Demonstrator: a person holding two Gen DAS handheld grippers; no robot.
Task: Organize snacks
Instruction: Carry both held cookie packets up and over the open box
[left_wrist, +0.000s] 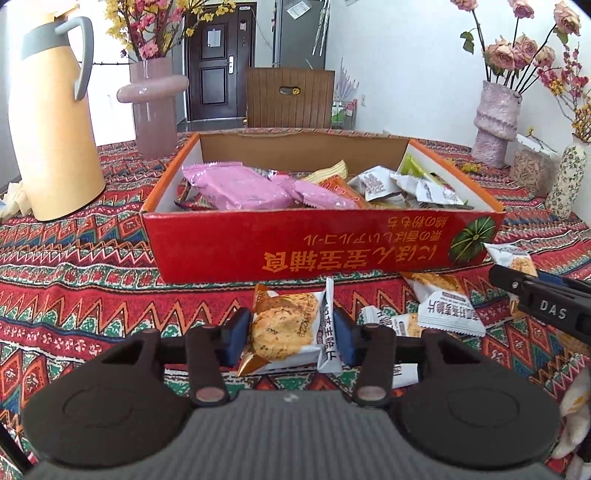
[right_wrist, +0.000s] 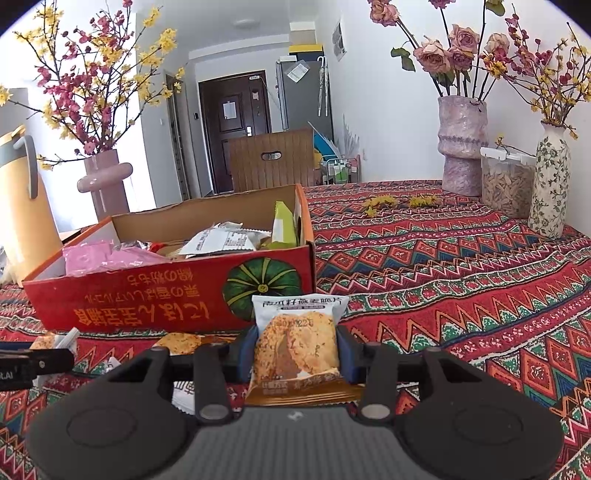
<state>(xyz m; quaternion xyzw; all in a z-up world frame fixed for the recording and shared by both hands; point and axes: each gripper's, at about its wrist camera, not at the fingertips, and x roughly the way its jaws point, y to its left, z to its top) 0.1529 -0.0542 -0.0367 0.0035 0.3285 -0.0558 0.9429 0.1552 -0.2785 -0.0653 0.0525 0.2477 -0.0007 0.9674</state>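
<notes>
Room: white walls, a dark door (right_wrist: 233, 125) at the far end, a wooden chair back (left_wrist: 290, 98) behind the table.
Table: covered with a red patterned cloth (right_wrist: 461, 280).
Box: a red cardboard box (left_wrist: 321, 242) with a pumpkin picture stands open on the cloth, holding pink packets (left_wrist: 236, 186), white ones and a green one.
Left gripper: the left gripper (left_wrist: 291, 334) is clamped on a cracker packet (left_wrist: 286, 326), turned sideways between the blue pads, in front of the box's near wall.
Right gripper: the right gripper (right_wrist: 297, 352) grips another cracker packet (right_wrist: 297, 339) upright, just before the box's pumpkin corner.
Loose snacks: more white packets (left_wrist: 448, 312) lie on the cloth near the box's right end.
Around: a yellow jug (left_wrist: 51, 122) to the left, a pink vase (left_wrist: 153, 107), a lilac vase (right_wrist: 461, 144) with roses, a jar of seeds (right_wrist: 506, 186), a flowered vase (right_wrist: 550, 184).
</notes>
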